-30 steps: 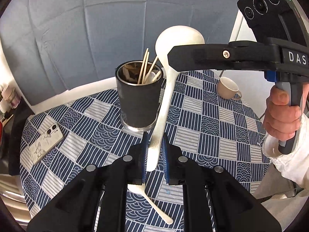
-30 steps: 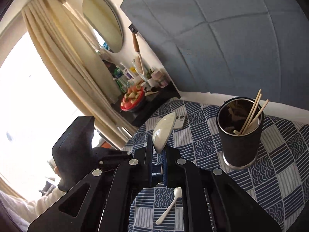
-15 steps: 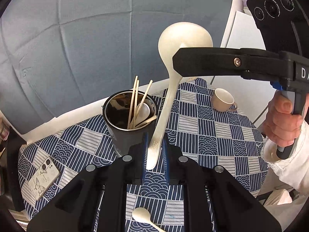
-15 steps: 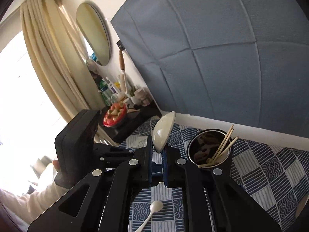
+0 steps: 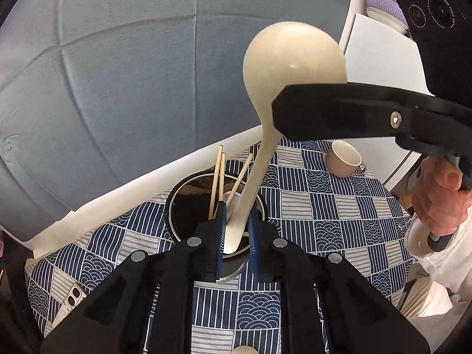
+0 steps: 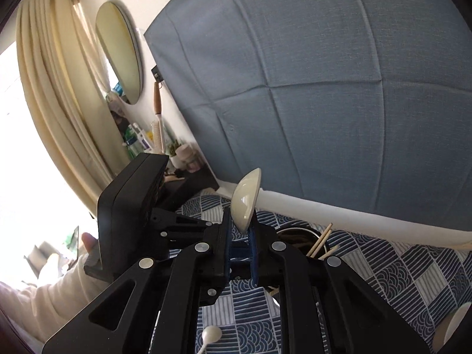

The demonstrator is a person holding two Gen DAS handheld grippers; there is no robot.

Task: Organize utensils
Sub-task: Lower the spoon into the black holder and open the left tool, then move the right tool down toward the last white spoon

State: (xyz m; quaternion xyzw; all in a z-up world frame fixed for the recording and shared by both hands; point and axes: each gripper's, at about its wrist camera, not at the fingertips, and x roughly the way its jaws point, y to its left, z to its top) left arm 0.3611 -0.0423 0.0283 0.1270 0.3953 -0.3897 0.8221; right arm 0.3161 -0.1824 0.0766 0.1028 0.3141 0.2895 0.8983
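Ladle handle now over holder mouth.

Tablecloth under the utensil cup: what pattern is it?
Navy and white patchwork of stripes and wave scales on the tablecloth; clearest in the left wrist view.

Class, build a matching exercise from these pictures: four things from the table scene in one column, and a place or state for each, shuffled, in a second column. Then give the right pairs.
Things:
1. ladle
2. chopsticks
3. cup
4. small spoon

Places or states:
A. lying flat on the tablecloth
B. held by both grippers
C. standing in the dark holder
D. tipped on its side on the tablecloth

Pairs: 1-B, 2-C, 3-D, 4-A
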